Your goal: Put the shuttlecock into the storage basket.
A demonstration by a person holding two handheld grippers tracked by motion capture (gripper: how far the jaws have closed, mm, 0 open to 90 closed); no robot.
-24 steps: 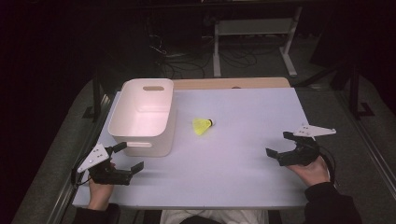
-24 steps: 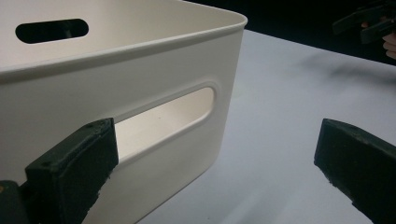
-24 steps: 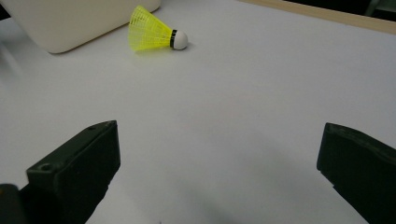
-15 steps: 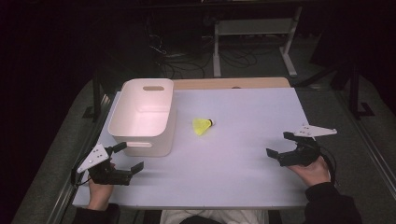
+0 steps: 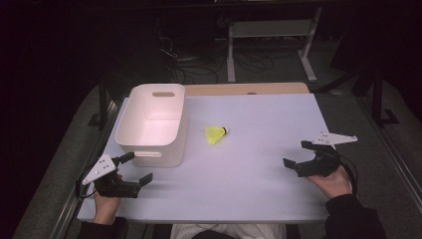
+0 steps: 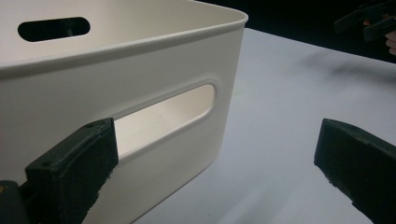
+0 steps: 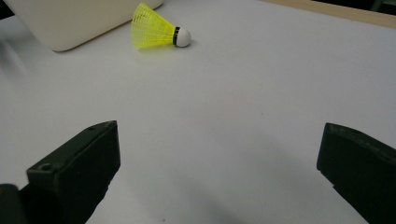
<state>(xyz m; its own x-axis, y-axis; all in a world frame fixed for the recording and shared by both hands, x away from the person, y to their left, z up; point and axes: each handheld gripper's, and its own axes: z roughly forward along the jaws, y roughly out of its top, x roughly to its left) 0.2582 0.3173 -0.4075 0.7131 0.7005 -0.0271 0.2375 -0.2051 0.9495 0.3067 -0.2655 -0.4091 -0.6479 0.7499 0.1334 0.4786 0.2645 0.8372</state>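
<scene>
A yellow shuttlecock [image 5: 216,134] [image 7: 158,32] with a white cork tip lies on its side mid-table, just right of a white plastic bin [image 5: 154,122] [image 6: 140,79]. The bin looks empty and has slot handles in its end walls. My left gripper [image 5: 133,169] rests at the table's front left, open, close to the bin's near wall and pointing at its handle slot. At the front right my right gripper [image 5: 297,154] is open too, nothing between its jaws, aimed toward the shuttlecock across bare table.
The white table top [image 5: 259,164] ends in a wooden strip at the far edge [image 5: 249,88]. Beyond it the floor is dark, with cables and a metal frame [image 5: 271,35]. Metal rails run along both sides of the table.
Both grippers stay open in nearly the same places; the right one has shifted only slightly. The shuttlecock and bin have not moved.
</scene>
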